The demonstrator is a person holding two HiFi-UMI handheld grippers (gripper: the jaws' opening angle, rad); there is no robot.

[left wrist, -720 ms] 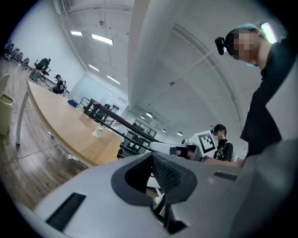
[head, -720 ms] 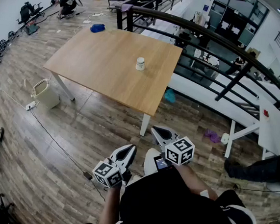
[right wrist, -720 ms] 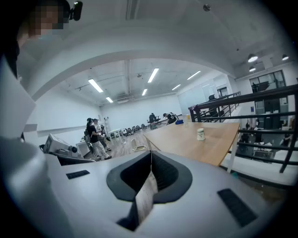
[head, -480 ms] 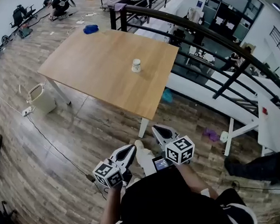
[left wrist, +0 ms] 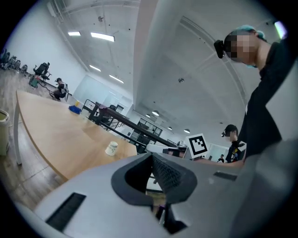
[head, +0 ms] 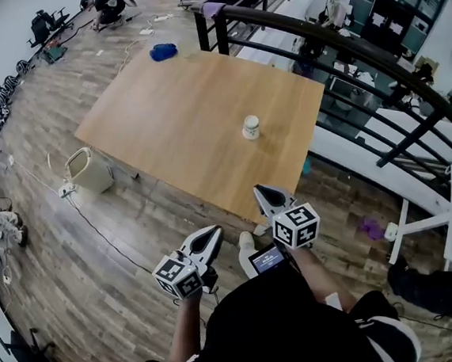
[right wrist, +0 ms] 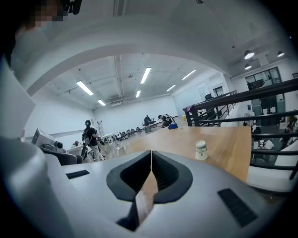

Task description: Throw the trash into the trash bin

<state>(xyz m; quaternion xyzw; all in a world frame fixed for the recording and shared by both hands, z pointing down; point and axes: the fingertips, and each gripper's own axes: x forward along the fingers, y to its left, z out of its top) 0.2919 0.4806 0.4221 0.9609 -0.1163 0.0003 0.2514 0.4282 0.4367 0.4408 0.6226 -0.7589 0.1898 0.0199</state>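
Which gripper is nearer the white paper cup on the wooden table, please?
Right: the right gripper is at the table edge facing the white paper cup; left gripper farther back.

You wore a black short-sleeved top [head: 275, 332]. Your left gripper [head: 214, 232] and right gripper [head: 260, 192] were pale grey, with dark ridged pads [right wrist: 167, 174] and 1 cube [head: 296, 225] of black-and-white square markers each; the right carried 1 small screen [head: 266, 260].

The desk [head: 192, 117] is pale wood, smooth and matt. On it, the white cup [head: 251, 127] looks like paper, though it shows too small to be sure. Beside the desk, the trash bin [head: 91, 173] seems cream plastic. Below the desk, the floor [head: 120, 285] is grainy wood plank. Behind the desk, the railing [head: 273, 19] is dark, glossy metal.
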